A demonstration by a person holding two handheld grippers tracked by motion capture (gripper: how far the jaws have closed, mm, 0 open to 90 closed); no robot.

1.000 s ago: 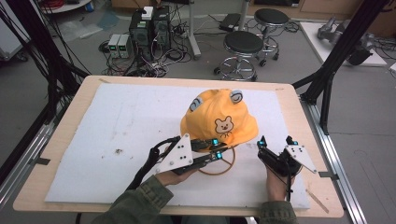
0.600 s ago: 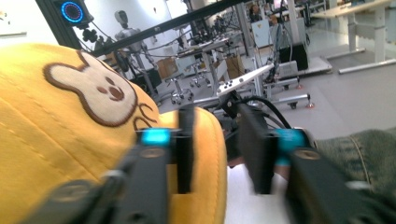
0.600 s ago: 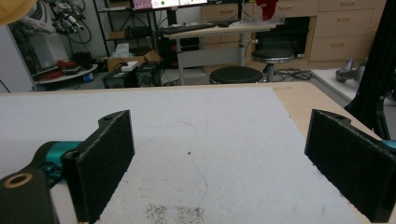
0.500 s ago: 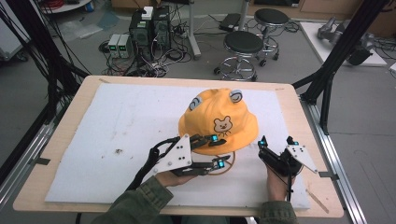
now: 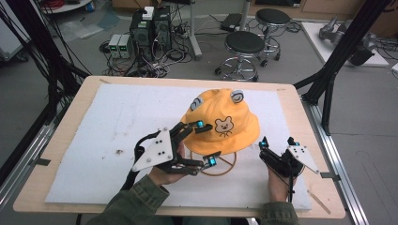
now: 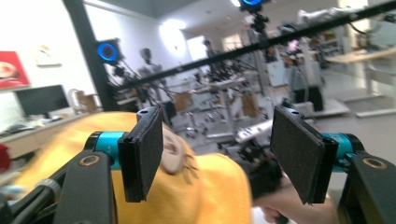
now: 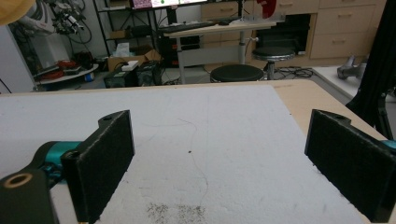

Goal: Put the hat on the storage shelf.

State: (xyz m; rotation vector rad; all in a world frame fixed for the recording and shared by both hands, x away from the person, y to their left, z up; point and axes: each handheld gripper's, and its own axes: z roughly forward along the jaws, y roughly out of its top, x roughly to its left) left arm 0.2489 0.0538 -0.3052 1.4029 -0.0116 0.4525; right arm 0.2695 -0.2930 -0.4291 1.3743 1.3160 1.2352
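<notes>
A yellow bucket hat [image 5: 220, 119] with a bear face and two small ears lies on the white foam mat [image 5: 108, 122], its chin cord [image 5: 225, 166] looped in front of it. My left gripper [image 5: 206, 143] is at the hat's front left brim. Its jaws have just been opening and stand wide. One tip is over the brim and the other over the cord, and neither presses on anything. In the left gripper view the hat [image 6: 210, 186] lies beyond the parted pads [image 6: 144, 154]. My right gripper [image 5: 278, 140] rests open on the mat, right of the hat, with nothing in it [image 7: 224, 168].
The mat covers most of a wooden table [image 5: 300, 112]. Black frame legs [image 5: 328, 79] rise at the right corner and along the left side. Stools [image 5: 244, 44] and computer boxes [image 5: 141, 30] stand on the floor beyond the far edge.
The left gripper's jaws were shut at the hat's front brim and have since spread wide and let go. The hand drew back slightly and rose. The right gripper stayed put.
</notes>
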